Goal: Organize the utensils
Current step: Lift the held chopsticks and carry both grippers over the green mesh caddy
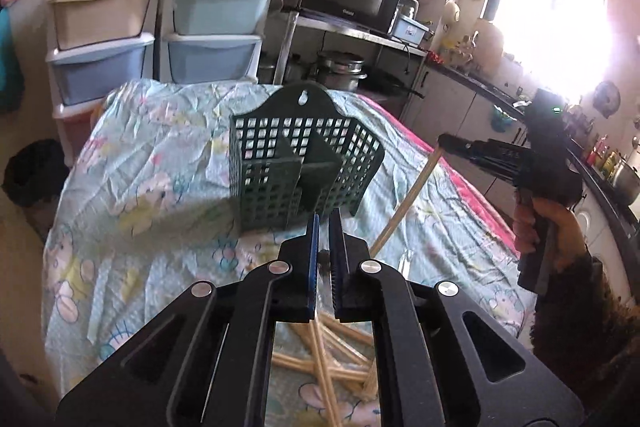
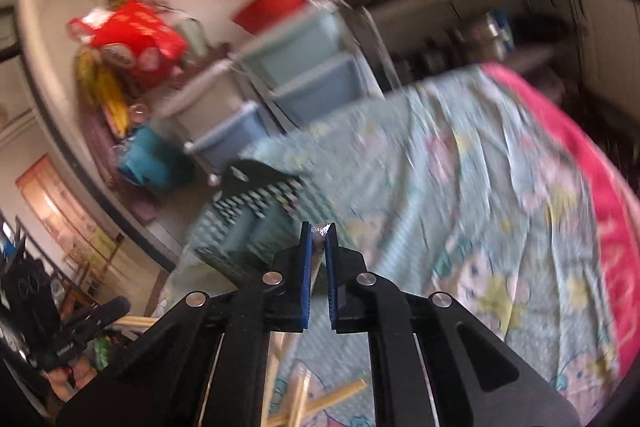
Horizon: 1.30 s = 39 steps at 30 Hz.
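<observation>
- Closest in, under the left gripper (image 1: 325, 215), a loose pile of pale wooden chopsticks (image 1: 320, 343) lies on the light blue floral cloth (image 1: 160, 187). The jaws are nearly pinched together and I can't see anything between them.
- Just ahead of those jaws sits the dark green plastic lattice utensil basket (image 1: 296, 167), upright, with dividers inside; the tips look to be right at its front wall.
- Off to the right, the right gripper (image 1: 444, 141) is clamped on one chopstick (image 1: 404, 203), gripping its top end so the stick hangs slanting down toward the cloth.
- The right wrist view is blurry; a silvery wrapped tip (image 2: 319, 231) sits between its jaws, basket ahead-left.
- Risk, I'd say: being held by one end, the stick could swing, catch the basket rim or lattice, tip the light basket, or slip out.
</observation>
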### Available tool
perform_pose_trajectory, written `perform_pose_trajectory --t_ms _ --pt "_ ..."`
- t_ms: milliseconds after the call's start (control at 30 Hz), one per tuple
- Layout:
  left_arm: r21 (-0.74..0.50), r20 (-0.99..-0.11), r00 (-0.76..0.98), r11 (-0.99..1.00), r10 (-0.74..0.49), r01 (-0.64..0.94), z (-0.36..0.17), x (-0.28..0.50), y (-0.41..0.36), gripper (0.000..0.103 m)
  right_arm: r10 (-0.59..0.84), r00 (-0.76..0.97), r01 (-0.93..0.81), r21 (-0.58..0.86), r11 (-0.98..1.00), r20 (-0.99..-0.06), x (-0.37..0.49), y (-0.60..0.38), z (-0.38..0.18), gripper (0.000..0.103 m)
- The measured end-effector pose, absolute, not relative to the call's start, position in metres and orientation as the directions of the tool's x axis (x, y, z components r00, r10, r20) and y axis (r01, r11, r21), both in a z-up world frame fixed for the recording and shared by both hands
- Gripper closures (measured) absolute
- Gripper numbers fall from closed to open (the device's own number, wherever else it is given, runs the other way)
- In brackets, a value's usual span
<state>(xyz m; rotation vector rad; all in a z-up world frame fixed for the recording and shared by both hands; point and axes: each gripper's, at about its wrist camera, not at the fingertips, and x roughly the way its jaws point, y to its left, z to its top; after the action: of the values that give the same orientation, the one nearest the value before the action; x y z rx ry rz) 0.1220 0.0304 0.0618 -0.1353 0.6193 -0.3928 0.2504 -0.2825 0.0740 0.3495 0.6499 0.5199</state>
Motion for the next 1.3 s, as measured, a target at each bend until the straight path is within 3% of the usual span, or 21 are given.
perform_pose_trajectory --t_ms 700,1300 --pt "-0.174 -0.444 0.816 0.929 -0.37 0.326 0.155 0.143 0.009 0.1 0.575 0.767 -0.529 0.227 0.818 -0.285 0.22 -0.249 0.19 0.097" --pt "-0.167 -0.36 0.9 0.966 -0.246 0.197 0.217 0.193 0.025 0.1 0.553 0.811 -0.525 0.181 0.832 -0.19 0.252 -0.235 0.245 0.097"
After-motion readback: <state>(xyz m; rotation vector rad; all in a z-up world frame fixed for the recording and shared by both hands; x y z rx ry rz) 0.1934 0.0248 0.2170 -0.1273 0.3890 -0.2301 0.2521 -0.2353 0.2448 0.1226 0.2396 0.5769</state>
